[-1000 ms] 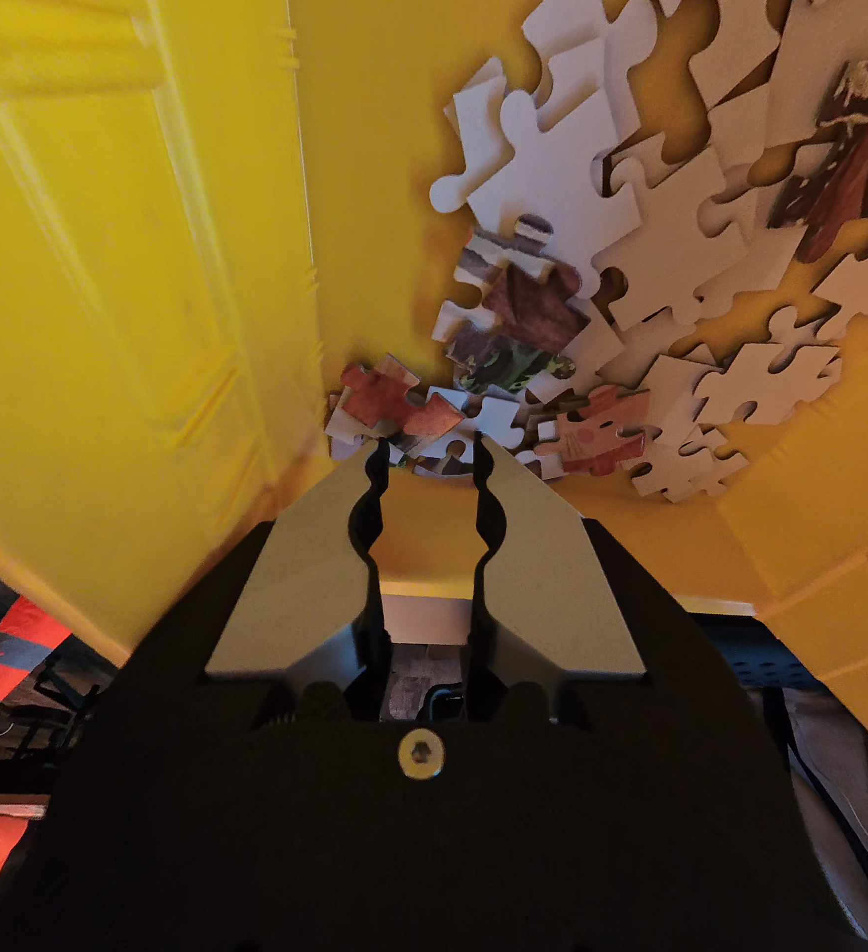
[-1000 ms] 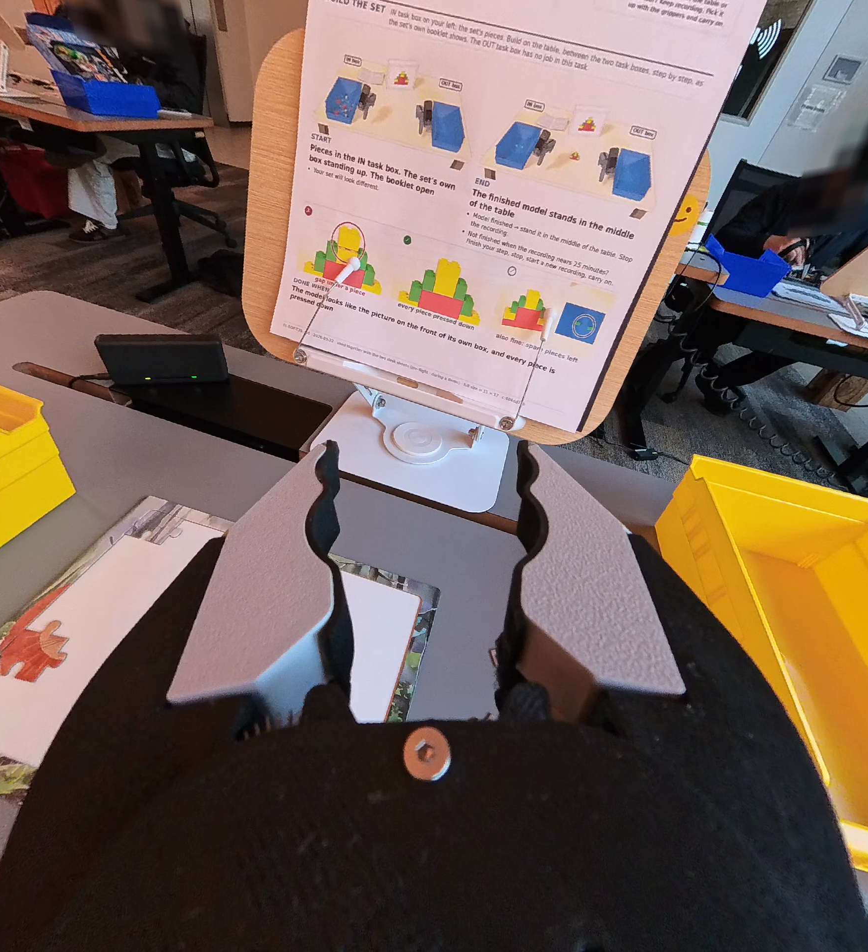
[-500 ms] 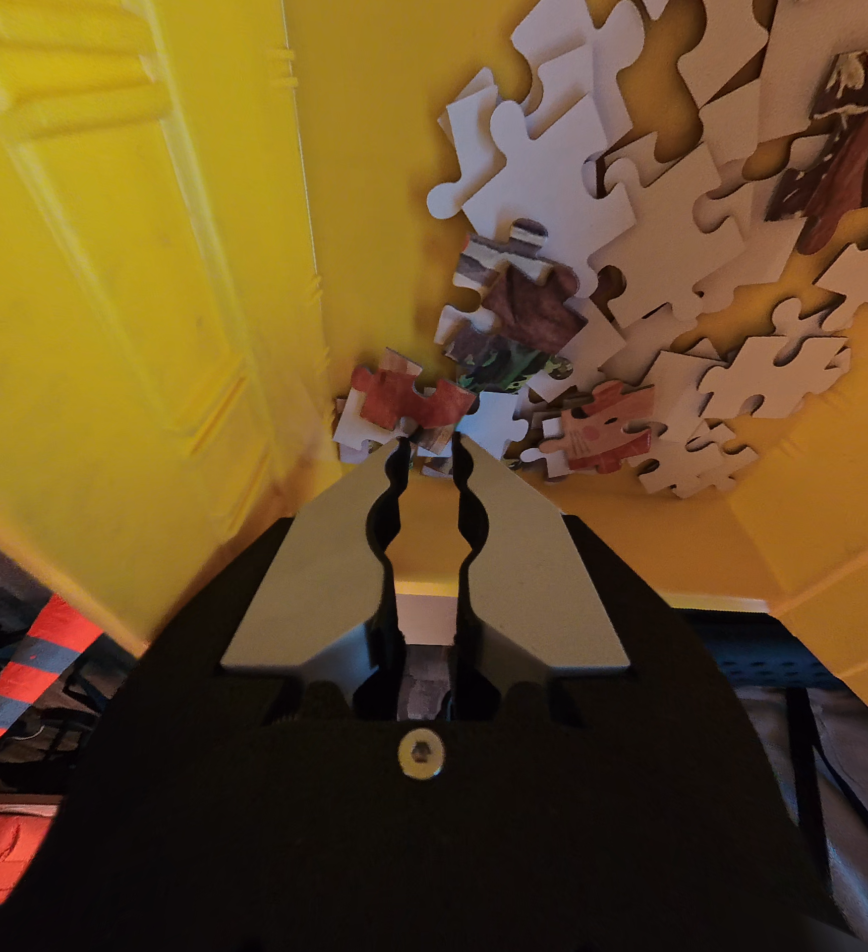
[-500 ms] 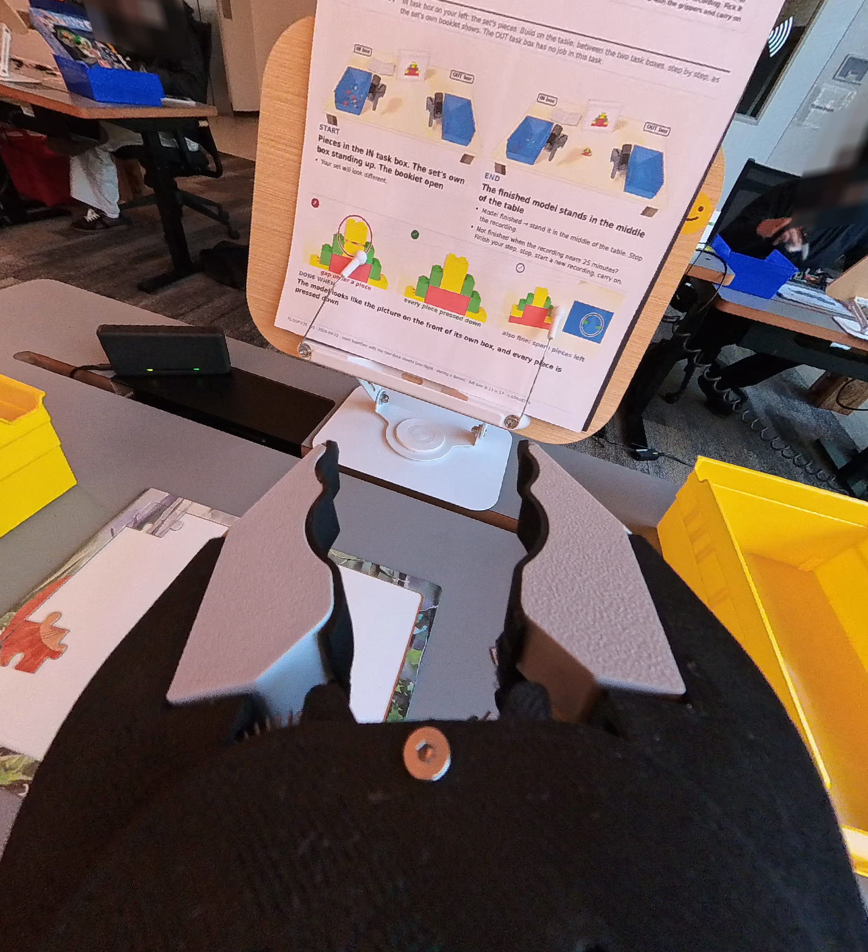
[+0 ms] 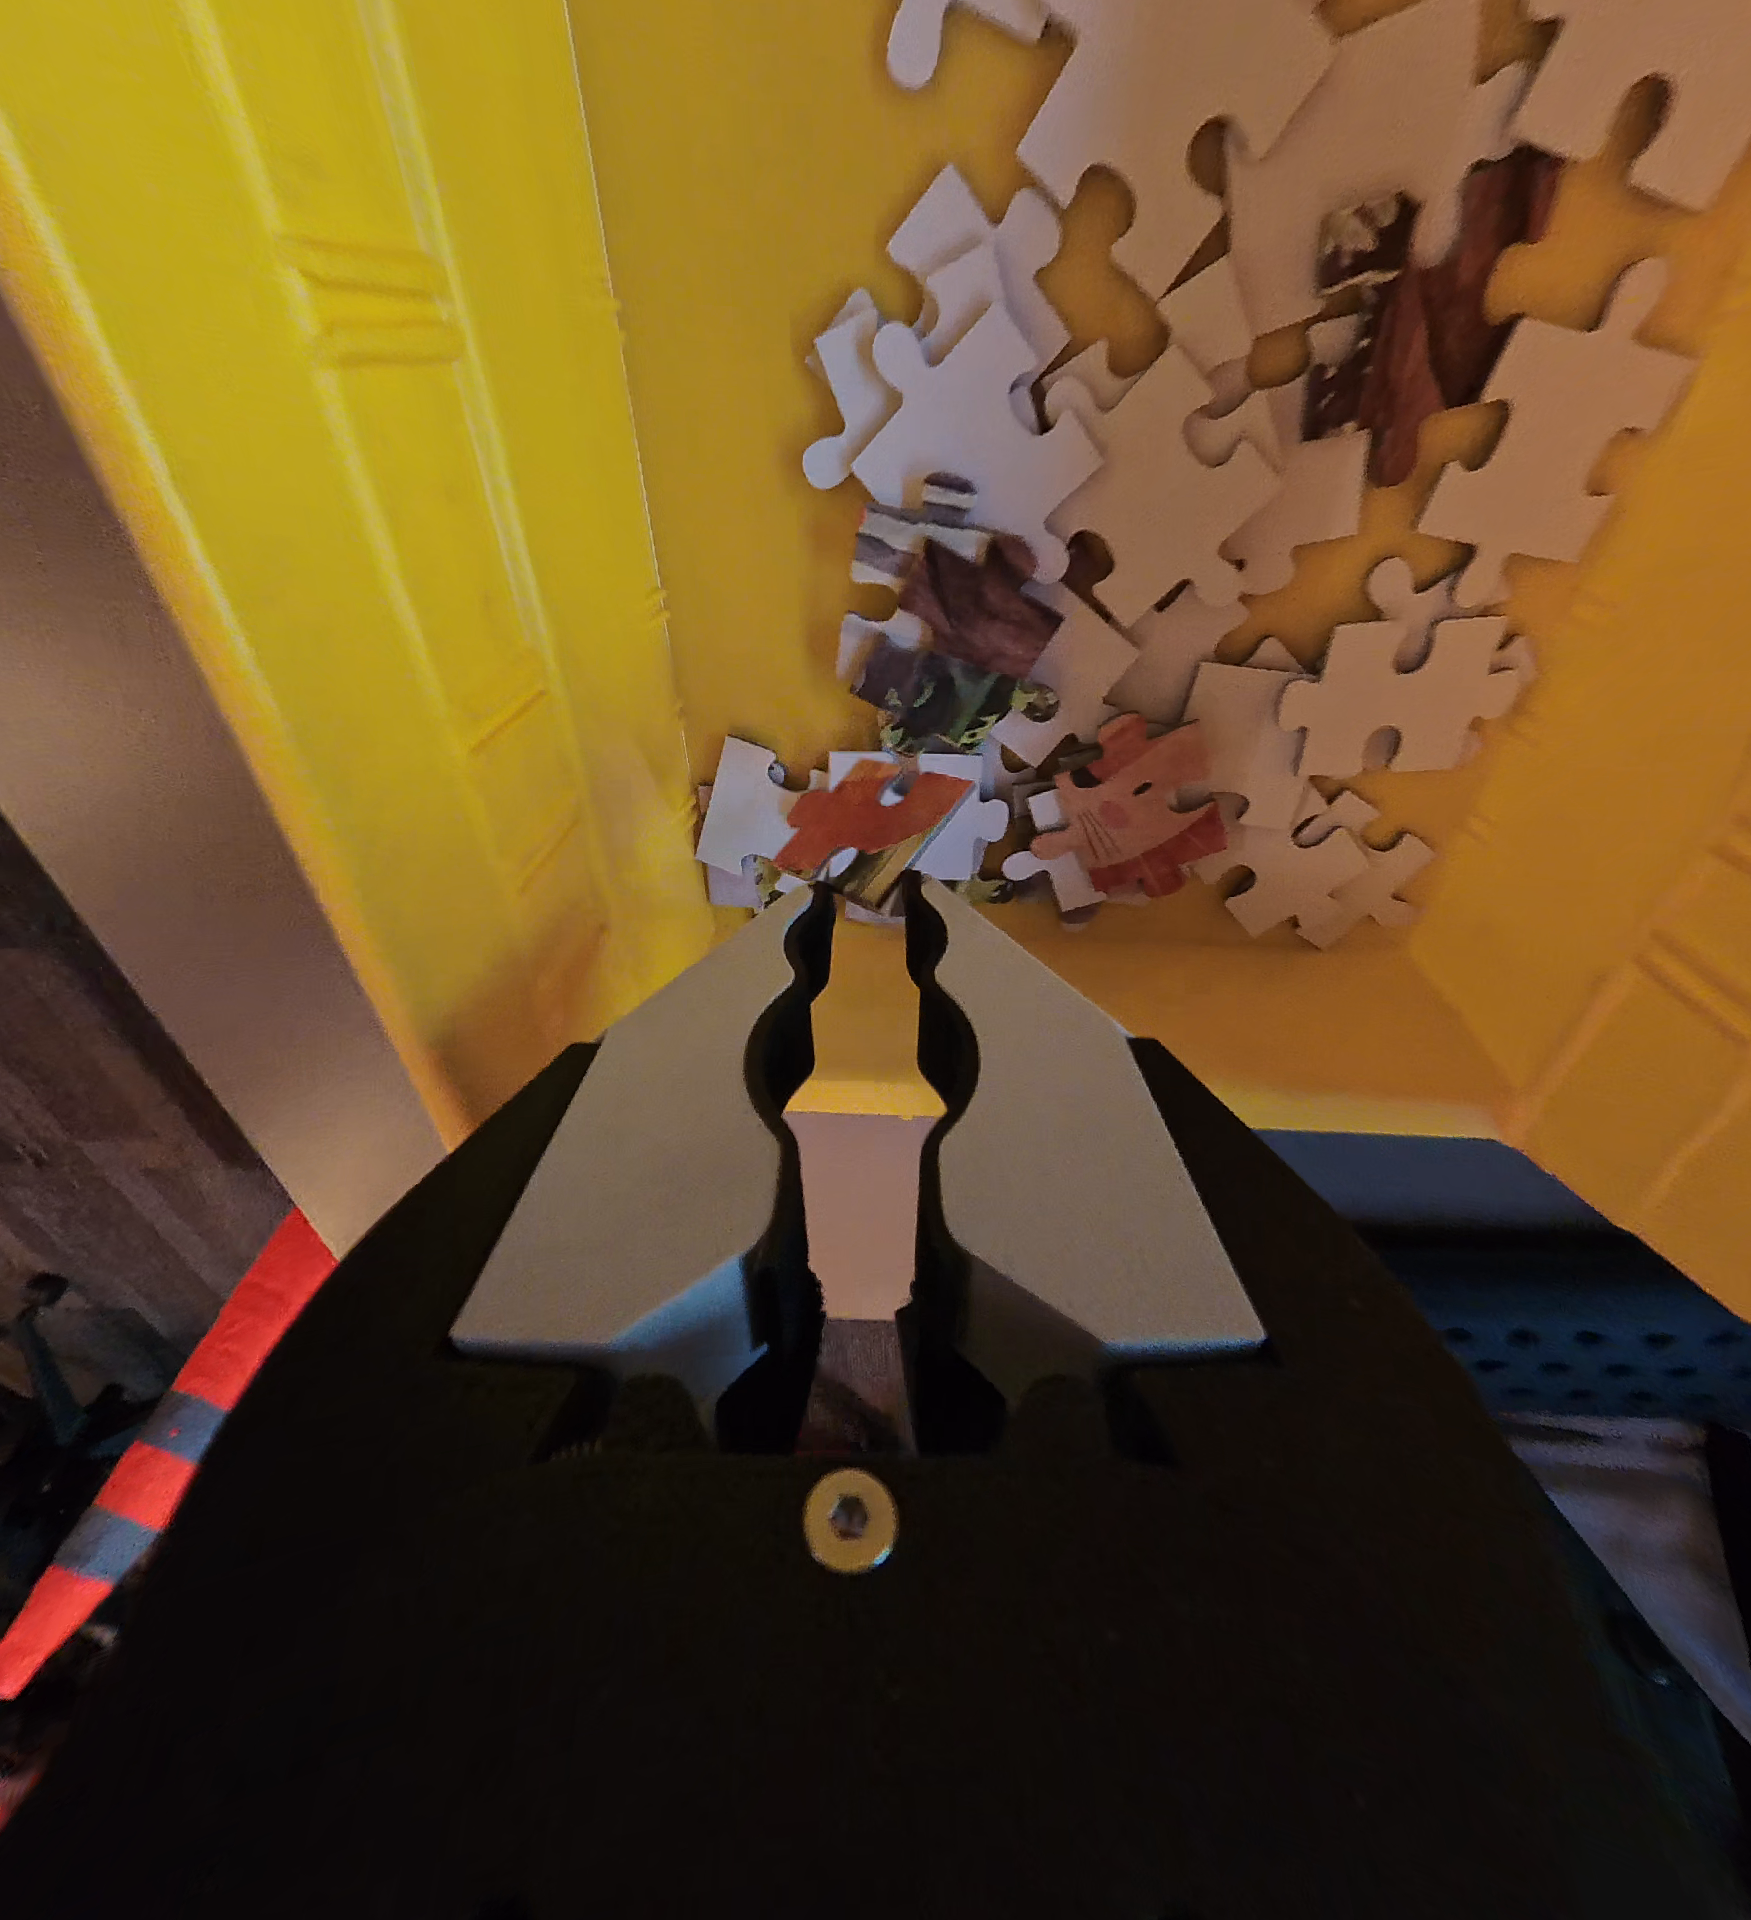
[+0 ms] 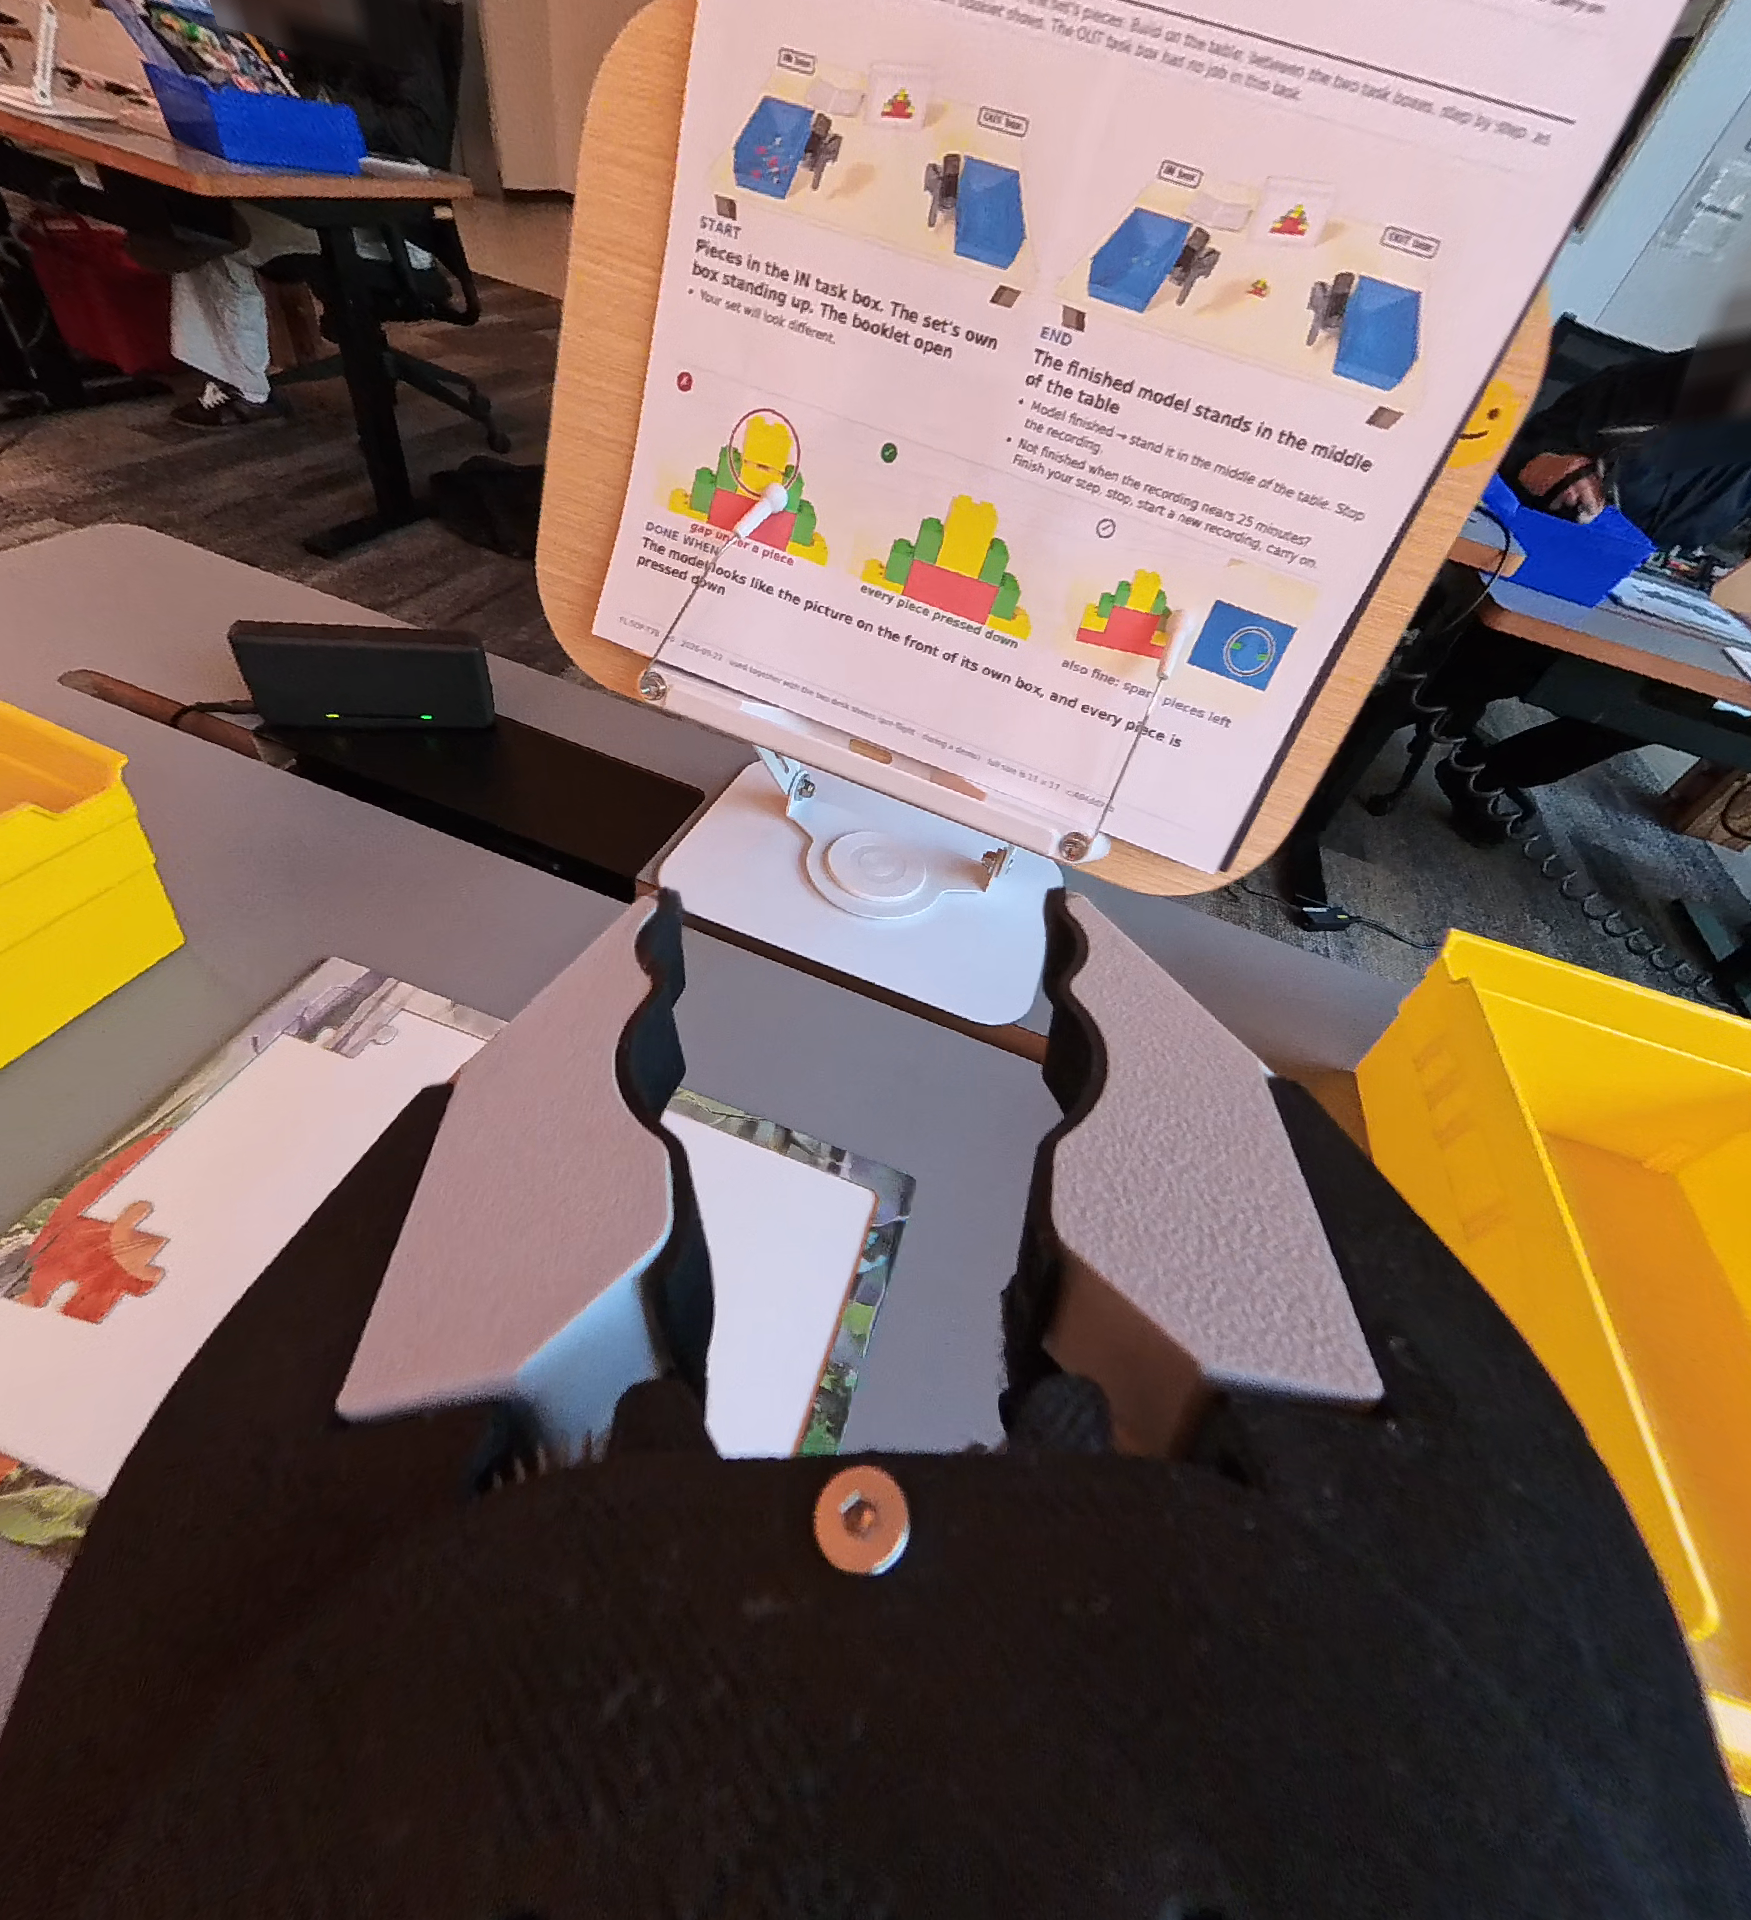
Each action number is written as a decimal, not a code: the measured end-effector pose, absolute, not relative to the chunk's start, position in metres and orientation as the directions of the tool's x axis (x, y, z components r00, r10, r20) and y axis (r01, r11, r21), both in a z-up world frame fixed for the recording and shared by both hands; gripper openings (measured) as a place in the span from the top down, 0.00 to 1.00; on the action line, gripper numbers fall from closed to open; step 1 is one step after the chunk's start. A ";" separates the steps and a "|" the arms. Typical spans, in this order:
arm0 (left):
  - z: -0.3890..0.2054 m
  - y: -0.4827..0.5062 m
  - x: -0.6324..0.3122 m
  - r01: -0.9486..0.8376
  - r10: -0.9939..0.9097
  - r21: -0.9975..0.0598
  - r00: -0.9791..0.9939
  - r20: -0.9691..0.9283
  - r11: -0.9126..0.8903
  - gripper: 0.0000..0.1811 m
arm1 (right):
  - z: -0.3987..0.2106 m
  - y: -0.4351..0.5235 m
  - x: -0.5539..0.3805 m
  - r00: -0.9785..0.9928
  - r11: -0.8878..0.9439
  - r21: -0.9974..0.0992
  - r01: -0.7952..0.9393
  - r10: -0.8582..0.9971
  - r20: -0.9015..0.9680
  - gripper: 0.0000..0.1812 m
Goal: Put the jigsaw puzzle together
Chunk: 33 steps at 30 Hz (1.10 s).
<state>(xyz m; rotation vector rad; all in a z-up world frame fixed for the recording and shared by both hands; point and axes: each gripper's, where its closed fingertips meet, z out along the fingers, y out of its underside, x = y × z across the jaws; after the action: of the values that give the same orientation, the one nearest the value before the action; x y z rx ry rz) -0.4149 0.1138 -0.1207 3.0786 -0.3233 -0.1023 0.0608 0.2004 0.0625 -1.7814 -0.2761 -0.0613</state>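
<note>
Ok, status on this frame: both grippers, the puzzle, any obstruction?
Left gripper in yellow bin, shut on red puzzle piece. Right gripper open, empty, above puzzle tray. No obstruction seen.

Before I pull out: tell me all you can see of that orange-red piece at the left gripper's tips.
The orange-red piece is flat card, printed side up, tilted, with a small notch in its upper edge. It sits in the yellow bin's corner on white-backed pieces. The left gripper has nearly closed on its near edge; a firm grip is unclear.
</note>
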 end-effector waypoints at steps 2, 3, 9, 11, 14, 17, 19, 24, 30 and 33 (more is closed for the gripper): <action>-0.109 0.120 -0.403 -0.243 -0.242 -0.021 0.969 -0.043 -0.970 0.94 | 0.061 0.200 0.054 0.966 -0.202 -0.953 0.227 0.174 0.193 0.62; -0.104 0.122 -0.398 -0.259 -0.257 -0.045 0.965 -0.052 -0.965 0.94 | 0.060 0.201 0.052 0.964 -0.203 -0.951 0.233 0.180 0.197 0.62; -0.088 0.121 -0.371 -0.382 -0.378 -0.108 0.924 -0.058 -0.918 0.94 | 0.054 0.201 0.037 0.953 -0.210 -0.945 0.253 0.223 0.205 0.62; -0.081 0.124 -0.361 -0.406 -0.404 -0.151 0.914 -0.043 -0.901 0.94 | 0.052 0.200 0.025 0.946 -0.210 -0.946 0.248 0.265 0.189 0.62; -0.070 0.125 -0.344 -0.450 -0.457 -0.212 0.889 -0.020 -0.867 0.94 | 0.046 0.190 -0.022 0.883 -0.207 -0.958 0.197 0.462 0.082 0.62; -0.058 0.122 -0.325 -0.497 -0.518 -0.276 0.855 0.003 -0.823 0.94 | 0.039 0.166 -0.081 0.711 -0.206 -0.962 0.181 0.703 -0.017 0.62; -0.049 0.119 -0.314 -0.527 -0.559 -0.317 0.829 0.013 -0.789 0.94 | 0.031 0.161 -0.099 0.657 -0.135 -0.960 0.244 0.751 0.062 0.61; -0.034 0.108 -0.289 -0.577 -0.646 -0.393 0.761 0.060 -0.716 0.94 | 0.009 0.139 -0.139 0.482 0.107 -0.922 0.373 0.827 0.291 0.62; -0.008 0.094 -0.251 -0.579 -0.750 -0.527 0.634 0.189 -0.622 1.00 | -0.003 0.103 -0.186 0.324 0.169 -0.932 0.321 0.905 0.276 0.68; -0.016 0.090 -0.248 -0.614 -0.768 -0.496 0.610 0.194 -0.613 1.00 | -0.018 0.101 -0.193 0.298 0.140 -0.924 0.356 0.920 0.254 0.68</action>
<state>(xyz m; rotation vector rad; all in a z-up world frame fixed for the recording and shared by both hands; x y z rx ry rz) -0.2485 0.0904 -0.0156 3.1541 -1.4205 0.7135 -0.1926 0.1009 -0.0176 -1.4301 -1.2638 0.6255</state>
